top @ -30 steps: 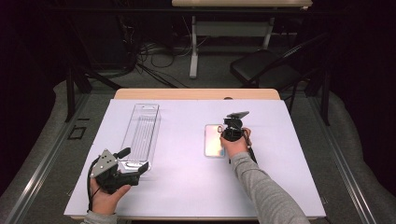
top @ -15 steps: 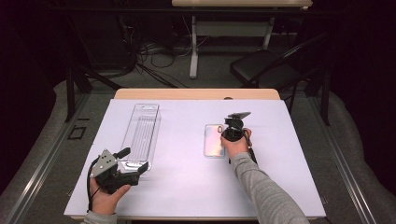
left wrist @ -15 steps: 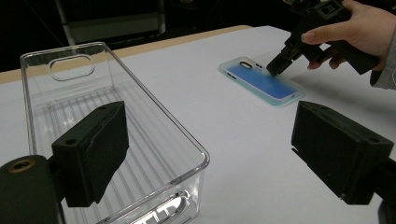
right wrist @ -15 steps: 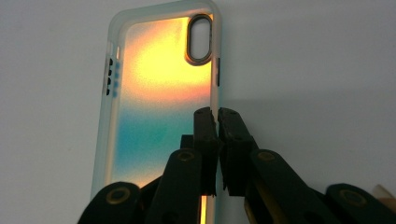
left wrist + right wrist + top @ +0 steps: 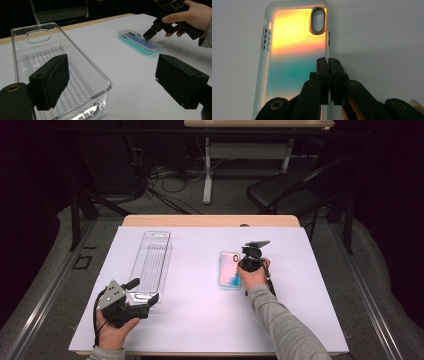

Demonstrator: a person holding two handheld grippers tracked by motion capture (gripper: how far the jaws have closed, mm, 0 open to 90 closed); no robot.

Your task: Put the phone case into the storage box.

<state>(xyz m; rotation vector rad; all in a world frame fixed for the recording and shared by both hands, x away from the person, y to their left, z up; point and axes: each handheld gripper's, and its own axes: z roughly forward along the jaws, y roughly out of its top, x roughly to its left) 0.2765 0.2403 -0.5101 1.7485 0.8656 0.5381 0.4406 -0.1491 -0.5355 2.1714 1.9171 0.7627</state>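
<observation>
A translucent iridescent phone case lies flat on the white table right of centre. My right gripper points down at it and is shut on the case's thin right rim. The left gripper view shows that pinch from afar, the right gripper on the case. A clear plastic bin lies lengthwise at the left, with nothing in it. My left gripper stands open at the bin's near end, one jaw over its inside and one outside its right wall, holding nothing.
The white sheet covers a wooden table with its far edge showing. Beyond it are a dark chair, cables on the floor and a table leg.
</observation>
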